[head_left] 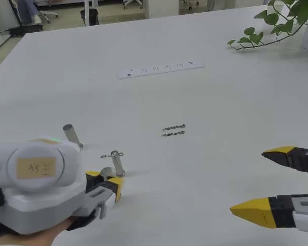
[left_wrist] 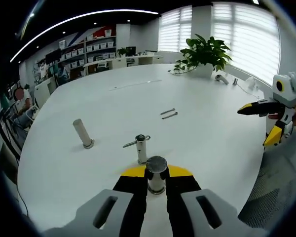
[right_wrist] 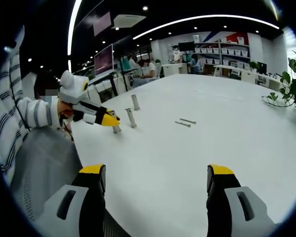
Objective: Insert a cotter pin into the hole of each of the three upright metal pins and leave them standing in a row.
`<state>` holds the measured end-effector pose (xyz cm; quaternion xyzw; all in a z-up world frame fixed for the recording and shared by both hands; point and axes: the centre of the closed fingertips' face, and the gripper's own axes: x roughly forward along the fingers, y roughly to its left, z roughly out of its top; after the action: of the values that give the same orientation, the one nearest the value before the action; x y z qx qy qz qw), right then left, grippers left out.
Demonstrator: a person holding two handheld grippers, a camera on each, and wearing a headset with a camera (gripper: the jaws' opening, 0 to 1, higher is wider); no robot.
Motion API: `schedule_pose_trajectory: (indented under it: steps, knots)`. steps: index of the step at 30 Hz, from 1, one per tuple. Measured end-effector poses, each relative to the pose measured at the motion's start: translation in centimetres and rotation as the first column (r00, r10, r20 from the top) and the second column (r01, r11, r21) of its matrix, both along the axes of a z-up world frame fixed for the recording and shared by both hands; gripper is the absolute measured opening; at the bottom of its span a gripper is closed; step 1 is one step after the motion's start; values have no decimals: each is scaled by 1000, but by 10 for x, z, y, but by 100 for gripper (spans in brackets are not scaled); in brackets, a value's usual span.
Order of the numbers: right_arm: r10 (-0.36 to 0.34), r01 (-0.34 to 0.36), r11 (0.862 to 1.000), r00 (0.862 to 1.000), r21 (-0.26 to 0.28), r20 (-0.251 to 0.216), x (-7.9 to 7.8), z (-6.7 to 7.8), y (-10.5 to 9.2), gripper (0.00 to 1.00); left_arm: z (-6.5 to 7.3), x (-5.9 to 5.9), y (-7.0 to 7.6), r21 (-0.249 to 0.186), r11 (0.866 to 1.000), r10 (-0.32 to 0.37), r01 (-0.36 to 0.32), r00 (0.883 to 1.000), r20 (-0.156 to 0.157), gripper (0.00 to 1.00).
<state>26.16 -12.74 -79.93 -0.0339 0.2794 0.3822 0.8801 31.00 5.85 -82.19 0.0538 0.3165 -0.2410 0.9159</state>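
Observation:
My left gripper is shut on an upright metal pin standing on the white table. Just beyond it stands a second pin with a cotter pin through its top. Farther left, the third pin is bare. Two loose cotter pins lie side by side mid-table. At the right my right gripper hangs open and holds nothing. The right gripper view has the left gripper beside the pins.
A white power strip lies farther back on the table. A leafy plant stands at the far right corner. Office chairs and shelves stand beyond the table, with a person seated in the distance.

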Motion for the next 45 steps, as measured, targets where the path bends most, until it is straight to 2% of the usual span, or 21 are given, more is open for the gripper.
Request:
schedule_pose_trajectory:
  steps: [2, 5, 10, 11, 15, 18, 21, 26, 28, 34, 36, 40, 41, 42, 43, 45]
  knots:
    - [3, -3, 1000, 1000, 0, -3, -1, -1, 1, 86, -2, 0, -4, 5, 1000, -9, 9, 1000, -3, 12]
    - [7, -7, 1000, 1000, 2, -10, -3, -2, 2, 85, -7, 0, -7, 49, 998, -31, 31, 1000, 0, 12]
    - [11, -11, 1000, 1000, -2, -15, -3, -3, 2, 85, -12, 1, -11, 27, 999, -26, 26, 1000, 2, 12]
    - [11, -11, 1000, 1000, -3, -16, -3, -3, 2, 85, -10, 4, -13, 33, 999, -42, 41, 999, 32, 12]
    - [18, -19, 1000, 1000, -12, -19, -4, -5, 2, 85, -11, 7, -14, 21, 999, -32, 31, 999, 28, 12]
    - [21, -21, 1000, 1000, -14, -18, -3, -5, 4, 85, -10, 7, -15, 34, 999, -34, 33, 999, 42, 12]
    - [20, -20, 1000, 1000, -13, -15, -2, -4, 4, 85, -10, 7, -14, -1, 1000, -11, 11, 998, 54, 12]
    - [21, -22, 1000, 1000, -18, -16, -3, -3, 4, 85, -10, 8, -14, -5, 1000, -22, 22, 998, 62, 12]
    - [22, -22, 1000, 1000, -19, -17, -4, -4, 4, 85, -10, 8, -14, -16, 1000, -12, 13, 999, 53, 12]
    - [21, -22, 1000, 1000, -8, -17, -3, -3, 6, 85, -9, 7, -14, 10, 999, -36, 35, 998, 57, 13]
    - [20, -20, 1000, 1000, -4, -16, -3, -3, 7, 85, -11, 6, -10, 92, 993, -83, 77, 995, 62, 16]
    - [31, -31, 999, 999, -11, -16, -1, -4, 9, 85, -10, 0, -12, 63, 992, -112, 110, 993, 29, 28]
    - [33, -33, 999, 999, -14, -16, -1, -4, 10, 85, -8, -1, -11, 62, 992, -112, 110, 993, 31, 31]
    - [35, -36, 999, 999, -18, -16, -1, -4, 10, 85, -3, -1, -11, 60, 990, -128, 125, 990, 62, 34]
    - [37, -37, 999, 999, -19, -17, -1, -4, 10, 85, -1, -3, -12, 58, 988, -146, 142, 987, 71, 37]
    - [39, -40, 999, 999, -18, -19, 0, -5, 10, 85, 1, -7, -12, 37, 986, -167, 165, 984, 64, 46]
